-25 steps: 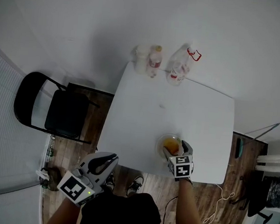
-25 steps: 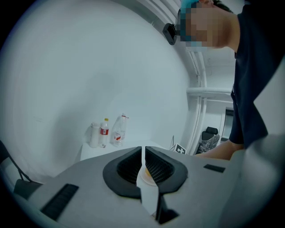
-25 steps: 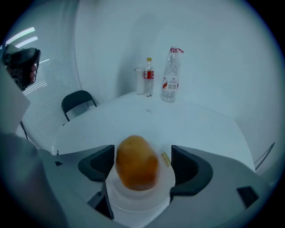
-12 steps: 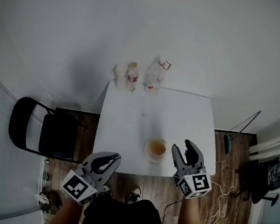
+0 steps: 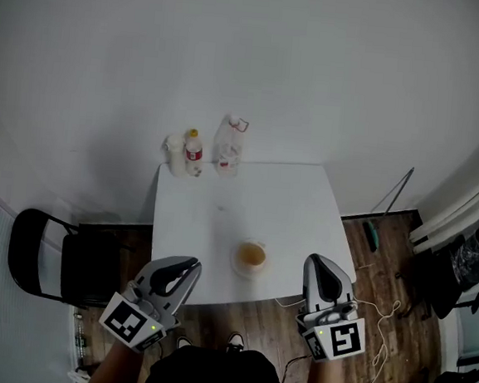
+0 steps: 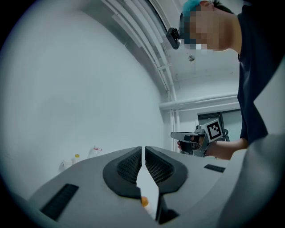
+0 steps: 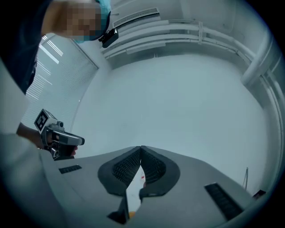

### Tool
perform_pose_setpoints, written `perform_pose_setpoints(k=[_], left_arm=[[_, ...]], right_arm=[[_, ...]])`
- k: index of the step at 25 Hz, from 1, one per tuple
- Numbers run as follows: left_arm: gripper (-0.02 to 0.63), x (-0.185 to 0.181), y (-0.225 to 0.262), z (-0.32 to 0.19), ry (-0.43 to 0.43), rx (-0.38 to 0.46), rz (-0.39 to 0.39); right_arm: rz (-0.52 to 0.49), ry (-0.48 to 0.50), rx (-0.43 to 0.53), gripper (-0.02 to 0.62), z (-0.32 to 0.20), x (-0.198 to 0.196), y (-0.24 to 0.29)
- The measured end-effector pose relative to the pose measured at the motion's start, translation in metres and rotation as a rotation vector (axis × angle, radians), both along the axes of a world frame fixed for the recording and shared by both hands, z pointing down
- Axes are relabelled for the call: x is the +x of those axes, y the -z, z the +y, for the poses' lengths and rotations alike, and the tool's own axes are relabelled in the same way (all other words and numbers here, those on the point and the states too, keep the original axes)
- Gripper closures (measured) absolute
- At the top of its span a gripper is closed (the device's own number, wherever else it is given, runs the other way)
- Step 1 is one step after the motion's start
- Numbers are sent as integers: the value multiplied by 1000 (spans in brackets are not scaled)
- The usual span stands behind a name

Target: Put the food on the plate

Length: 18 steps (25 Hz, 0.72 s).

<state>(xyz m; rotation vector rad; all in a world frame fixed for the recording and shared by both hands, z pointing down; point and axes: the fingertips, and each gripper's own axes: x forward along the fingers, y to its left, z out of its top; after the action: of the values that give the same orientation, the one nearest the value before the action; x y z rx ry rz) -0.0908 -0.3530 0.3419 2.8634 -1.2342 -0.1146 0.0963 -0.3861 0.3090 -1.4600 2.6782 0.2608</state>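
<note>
The surface (image 5: 288,207) is a square white top with a smooth matt finish, standing against a plain white wall (image 5: 260,55) on a floor (image 5: 383,266) of brown wooden planks. The food (image 5: 252,253) is a rounded orange-brown piece that lies in a pale, shallow round plate (image 5: 238,266) close to the near edge of the surface, ahead of and between the two tools. Three plastic bottles (image 5: 194,152) stand grouped at the far edge, by the wall; one has a yellow cap and another a red handle. A black folding chair (image 5: 46,257) with a curved back stands on the floor to the left, well apart from the plate. Thin pale cables (image 5: 375,322) trail over the planks at the right. The left hand-held gripper (image 5: 188,265) and the right hand-held gripper (image 5: 318,262) are both grey moulded shells, each carrying a cube with black-and-white square markers, and both are held off the near edge, clear of the surface. On each, the dark ribbed pads (image 6: 129,165) meet at the tips, so the jaws are closed together and hold nothing.
</note>
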Motion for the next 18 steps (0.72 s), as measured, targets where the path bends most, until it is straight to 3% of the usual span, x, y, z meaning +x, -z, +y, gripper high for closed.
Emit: perform_pose_setpoints(k=[5,9,13,18], left_arm=[[563,-2,19,9,-13,70,28],[564,-6,17,18,-13,45,5],[564,-9,25,25,-24,96,32],[564,-14,21,28,-20,76,28]], right_arm=[[17,-13,-31,574,17,-5,0],[21,-7,-38,574,26,-11,1],[18,4,-34,574,28,-16,2],[28,11,-39,574,30,-22,3]])
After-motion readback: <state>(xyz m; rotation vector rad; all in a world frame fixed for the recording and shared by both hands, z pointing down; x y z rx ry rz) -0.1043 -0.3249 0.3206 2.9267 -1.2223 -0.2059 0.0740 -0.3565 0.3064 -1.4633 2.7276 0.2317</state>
